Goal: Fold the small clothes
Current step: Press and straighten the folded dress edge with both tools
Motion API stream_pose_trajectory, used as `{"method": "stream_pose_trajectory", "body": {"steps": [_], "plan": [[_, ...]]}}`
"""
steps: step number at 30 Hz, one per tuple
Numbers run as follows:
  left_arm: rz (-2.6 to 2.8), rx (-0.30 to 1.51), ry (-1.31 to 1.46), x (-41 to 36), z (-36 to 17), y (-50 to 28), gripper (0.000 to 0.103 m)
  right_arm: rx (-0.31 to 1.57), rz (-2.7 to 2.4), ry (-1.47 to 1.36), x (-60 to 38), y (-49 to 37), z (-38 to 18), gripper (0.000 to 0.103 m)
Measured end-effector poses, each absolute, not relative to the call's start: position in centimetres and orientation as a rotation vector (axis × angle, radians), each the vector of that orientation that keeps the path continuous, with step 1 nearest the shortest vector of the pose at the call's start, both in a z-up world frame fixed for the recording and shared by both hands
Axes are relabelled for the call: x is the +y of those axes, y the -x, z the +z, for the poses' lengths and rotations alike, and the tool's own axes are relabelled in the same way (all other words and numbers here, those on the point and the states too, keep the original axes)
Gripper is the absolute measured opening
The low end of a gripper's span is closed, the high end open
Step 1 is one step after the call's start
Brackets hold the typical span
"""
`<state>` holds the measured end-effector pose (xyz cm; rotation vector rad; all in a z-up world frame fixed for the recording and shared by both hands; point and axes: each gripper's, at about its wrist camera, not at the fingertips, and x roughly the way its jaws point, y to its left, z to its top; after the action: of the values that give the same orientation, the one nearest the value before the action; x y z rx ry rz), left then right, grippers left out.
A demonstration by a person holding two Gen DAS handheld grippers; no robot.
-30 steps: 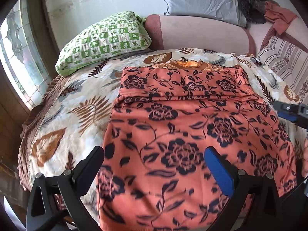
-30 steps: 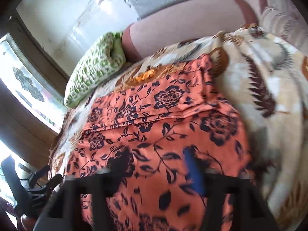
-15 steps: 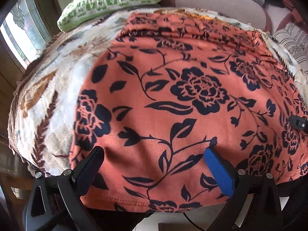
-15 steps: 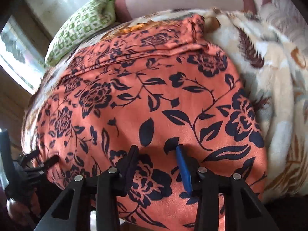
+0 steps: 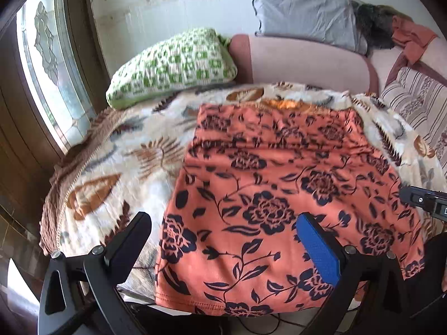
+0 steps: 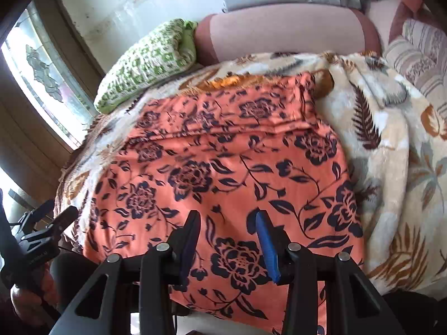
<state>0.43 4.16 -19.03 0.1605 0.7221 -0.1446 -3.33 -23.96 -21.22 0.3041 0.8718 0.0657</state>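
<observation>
Left tool (image 5: 223, 240) gaping, soft floral garment (image 5: 279, 184)

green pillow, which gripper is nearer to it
Left. The left gripper sits at the garment's pillow-side edge, below the green pillow; the right gripper is further along the hem.

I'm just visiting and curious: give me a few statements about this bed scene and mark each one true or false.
1. The orange floral cloth lies on a leaf-print blanket. True.
2. The green pillow sits on top of the cloth. False: it lies beyond the blanket's far corner, apart from the cloth.
3. The left gripper is open. True.
4. The cloth's far end is folded over. True.
5. The right gripper holds a sock. False: nothing is held; its jaws are apart.
</observation>
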Motion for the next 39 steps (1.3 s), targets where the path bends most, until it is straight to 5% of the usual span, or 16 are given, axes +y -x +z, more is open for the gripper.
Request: {"method": "stream_pose_trajectory", "body": {"steps": [18, 39], "plan": [[-0.131, 0.687, -0.154, 4.7, -17.0, 1.2, 0.103, 0.903, 0.055, -0.302, -24.4, 6.7, -20.9, 0.048], [0.087, 0.925, -0.048, 14.2, -25.1, -2.5, 0.103, 1.014, 0.026, -0.433, -27.0, 6.3, -27.2, 0.049]]}}
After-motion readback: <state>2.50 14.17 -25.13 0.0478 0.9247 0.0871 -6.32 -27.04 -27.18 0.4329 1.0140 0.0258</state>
